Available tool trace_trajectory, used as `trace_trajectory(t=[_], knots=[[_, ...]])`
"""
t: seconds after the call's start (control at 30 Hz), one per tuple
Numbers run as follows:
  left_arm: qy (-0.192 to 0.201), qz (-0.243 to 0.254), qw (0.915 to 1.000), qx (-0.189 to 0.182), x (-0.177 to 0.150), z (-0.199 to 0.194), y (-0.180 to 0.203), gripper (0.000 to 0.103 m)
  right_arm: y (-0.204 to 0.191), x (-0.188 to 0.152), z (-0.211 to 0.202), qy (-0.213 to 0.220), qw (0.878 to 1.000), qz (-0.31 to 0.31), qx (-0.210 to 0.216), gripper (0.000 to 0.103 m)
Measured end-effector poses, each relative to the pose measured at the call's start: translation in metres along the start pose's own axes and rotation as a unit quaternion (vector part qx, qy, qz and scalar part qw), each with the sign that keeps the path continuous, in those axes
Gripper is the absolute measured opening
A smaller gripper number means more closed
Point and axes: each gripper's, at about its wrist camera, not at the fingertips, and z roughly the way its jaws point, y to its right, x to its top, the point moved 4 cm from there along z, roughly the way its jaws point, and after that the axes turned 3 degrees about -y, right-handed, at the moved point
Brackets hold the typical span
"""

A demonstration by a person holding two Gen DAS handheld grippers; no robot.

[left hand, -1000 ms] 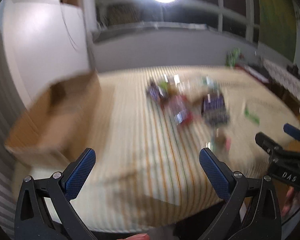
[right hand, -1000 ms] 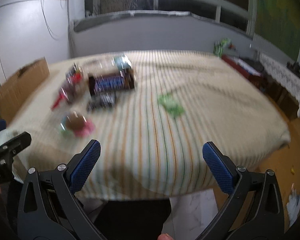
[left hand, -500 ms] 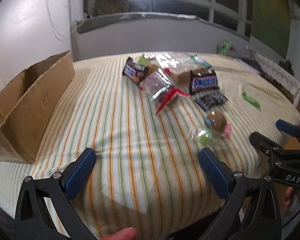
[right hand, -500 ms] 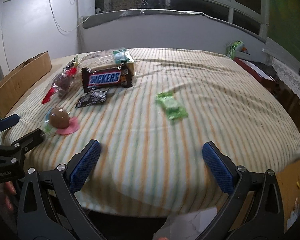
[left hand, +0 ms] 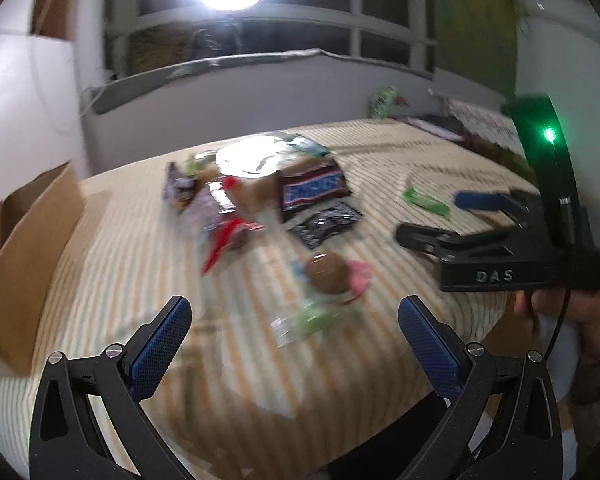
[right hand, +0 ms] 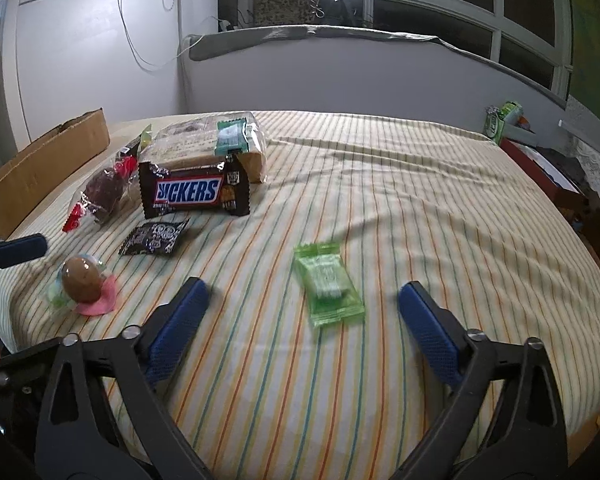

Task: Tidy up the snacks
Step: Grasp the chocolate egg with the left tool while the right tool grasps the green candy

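Here, one green packet (right hand: 329, 282) lies between the right gripper's (right hand: 302, 304) closing fingers; left gripper's (left hand: 294, 326) fingers wide.

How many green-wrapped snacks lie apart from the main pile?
1: the green packet lies alone on the striped cloth, ahead of the right gripper, whose jaws are closing with nothing between them. Others may hide within the pile.
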Motion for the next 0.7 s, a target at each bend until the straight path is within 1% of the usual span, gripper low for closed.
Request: trace_trajectory(t=[0.07, 0.1, 0.13, 0.17, 0.2, 0.23, 0.27, 0.3, 0.33, 0.37, 0.4, 0.43, 0.53, 0.7], knots=[[-0.003, 0.000, 0.9999, -0.012, 0.007, 0.007, 0.004, 0.096, 0.002, -0.001, -0.001, 0.005, 1.000, 0.004, 0.001, 0.089], [-0.006, -0.001, 0.9999, -0.015, 0.009, 0.009, 0.005, 0.091, 0.003, -0.002, -0.001, 0.007, 1.000, 0.005, 0.003, 0.087], [-0.010, 0.001, 0.9998, -0.018, 0.011, 0.013, 0.006, 0.083, 0.004, -0.002, -0.002, 0.009, 1.000, 0.005, 0.003, 0.083], [-0.015, 0.003, 0.9997, -0.021, 0.012, 0.017, 0.007, 0.078, 0.004, -0.002, -0.002, 0.011, 1.000, 0.004, 0.004, 0.079], [-0.023, 0.007, 0.9994, -0.027, 0.012, 0.022, 0.009, 0.070, 0.005, -0.002, -0.003, 0.014, 1.000, 0.004, 0.004, 0.067], [-0.020, 0.008, 0.9994, -0.027, 0.012, 0.023, 0.009, 0.066, 0.006, -0.002, -0.004, 0.015, 1.000, 0.004, 0.004, 0.058], [-0.016, 0.008, 0.9994, -0.028, 0.012, 0.023, 0.010, 0.061, 0.007, -0.003, -0.005, 0.016, 1.000, 0.006, 0.003, 0.052], [-0.017, 0.010, 0.9992, -0.035, 0.013, 0.024, 0.011, 0.049, 0.009, -0.003, -0.005, 0.017, 1.000, 0.009, 0.002, 0.041], [-0.016, 0.011, 0.9990, -0.040, 0.013, 0.022, 0.011, 0.042, 0.010, -0.003, -0.006, 0.019, 1.000, 0.013, 0.000, 0.032], [-0.014, 0.012, 0.9989, -0.042, 0.013, 0.022, 0.011, 0.041, 0.012, -0.003, -0.006, 0.020, 1.000, 0.018, 0.001, 0.027], [-0.014, 0.010, 0.9987, -0.047, 0.014, 0.021, 0.011, 0.039, 0.013, -0.003, -0.007, 0.021, 1.000, 0.020, 0.003, 0.024], [-0.012, 0.006, 0.9986, -0.052, 0.014, 0.021, 0.010, 0.033, 0.012, -0.004, -0.007, 0.022, 1.000, 0.020, 0.003, 0.024], [-0.001, -0.008, 0.9977, -0.068, 0.014, 0.015, 0.002, 0.025, 0.013, -0.004, -0.008, 0.025, 0.999, 0.020, 0.003, 0.024], [0.011, -0.042, 0.9961, -0.077, 0.014, 0.005, -0.020, 0.025, 0.016, -0.005, -0.010, 0.038, 0.999, 0.038, 0.008, 0.024]])
